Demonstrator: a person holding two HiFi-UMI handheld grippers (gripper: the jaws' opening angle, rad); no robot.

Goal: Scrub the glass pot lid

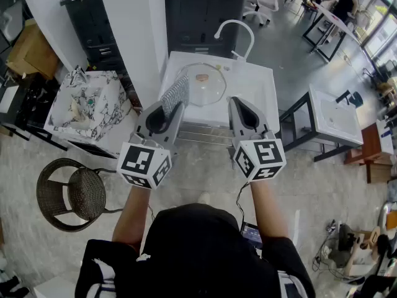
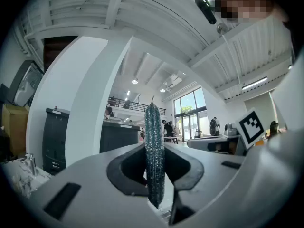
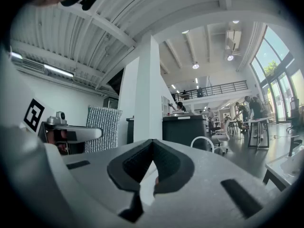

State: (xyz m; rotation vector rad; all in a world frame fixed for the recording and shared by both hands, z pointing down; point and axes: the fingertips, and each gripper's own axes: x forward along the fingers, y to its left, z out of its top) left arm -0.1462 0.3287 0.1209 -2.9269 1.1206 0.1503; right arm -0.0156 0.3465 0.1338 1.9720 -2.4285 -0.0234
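Observation:
The glass pot lid [image 1: 211,90], with a copper-coloured knob, lies in the white sink [image 1: 263,89] below the curved faucet [image 1: 236,31]. My left gripper [image 1: 176,106] is held above the sink's front left, shut on a silver glittery scrub pad [image 1: 175,94] that sticks up past its fingertips. In the left gripper view the pad [image 2: 154,146] stands edge-on, pinched between the jaws. My right gripper [image 1: 235,102] hovers over the sink's front edge, to the right of the lid. Its jaws [image 3: 152,145] are shut with nothing between them. The pad [image 3: 102,127] also shows at the left of the right gripper view.
A wicker chair [image 1: 70,194] stands at the lower left. A marble-patterned surface [image 1: 90,107] with small items lies left of the sink. A white side table [image 1: 335,115] is to the right. Behind the sink are a black cabinet [image 1: 201,11] and a white pillar [image 1: 133,23].

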